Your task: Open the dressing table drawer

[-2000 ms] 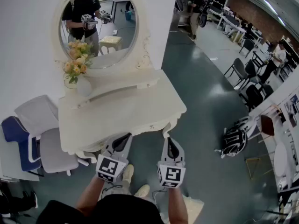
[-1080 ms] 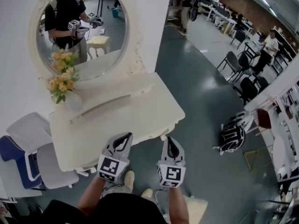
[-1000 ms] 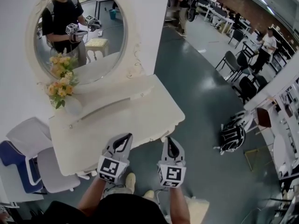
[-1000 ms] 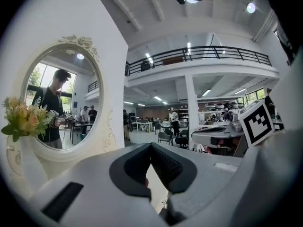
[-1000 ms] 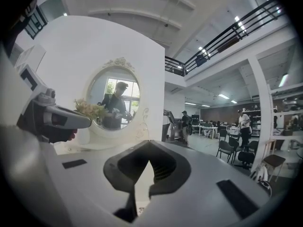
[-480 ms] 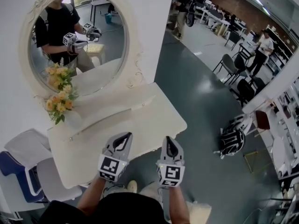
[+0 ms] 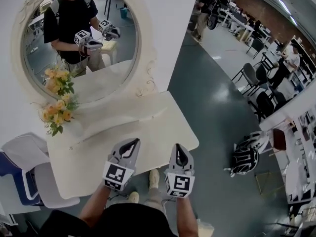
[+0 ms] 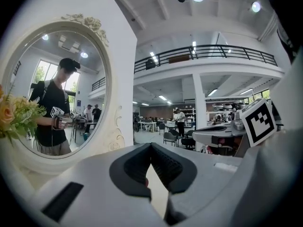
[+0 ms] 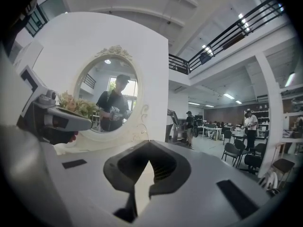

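The cream-white dressing table was seen from above in the head view, set against a white wall. An oval mirror in a carved frame was mounted above its back edge, and the person's reflection was shown in it, with both tools held out. A pale vase of orange and yellow flowers was placed at the table's back left corner.

The left gripper and the right gripper were held side by side at the table's near edge, with their tips directed toward the mirror. The jaws of each were pressed together, and nothing was caught between them.

The drawer was not exposed in any view. Its front was probably hidden beneath the table's overhanging near edge, so its state could not be told.

A white chair and a blue chair were parked to the left of the table. A black-and-white object was lying on the floor well to the table's right.
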### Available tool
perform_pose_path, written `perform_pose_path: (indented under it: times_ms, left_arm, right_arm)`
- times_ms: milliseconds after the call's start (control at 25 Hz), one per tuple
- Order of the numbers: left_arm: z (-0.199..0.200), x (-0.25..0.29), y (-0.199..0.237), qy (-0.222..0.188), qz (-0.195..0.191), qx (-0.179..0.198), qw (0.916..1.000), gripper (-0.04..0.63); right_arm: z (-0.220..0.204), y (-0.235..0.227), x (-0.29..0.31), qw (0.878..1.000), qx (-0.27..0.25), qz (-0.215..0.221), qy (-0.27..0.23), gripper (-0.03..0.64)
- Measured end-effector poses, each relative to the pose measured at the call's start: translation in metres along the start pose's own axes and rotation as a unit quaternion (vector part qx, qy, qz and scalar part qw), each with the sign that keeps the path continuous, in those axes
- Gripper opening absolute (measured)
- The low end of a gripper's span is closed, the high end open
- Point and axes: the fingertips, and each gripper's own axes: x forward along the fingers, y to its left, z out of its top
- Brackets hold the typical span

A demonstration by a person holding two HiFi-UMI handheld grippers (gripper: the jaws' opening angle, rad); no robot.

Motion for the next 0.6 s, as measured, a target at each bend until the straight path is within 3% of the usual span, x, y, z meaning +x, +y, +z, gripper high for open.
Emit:
perform_pose_path:
  times_ms: [600]
  left_arm:
    - [-0.031,0.084,0.037,0.047,0.080,-0.055,0.9941,-0.002]
  right_arm:
    - [-0.036,-0.019,0.113,0.992,-0.018,0.107,0.066,-0.002]
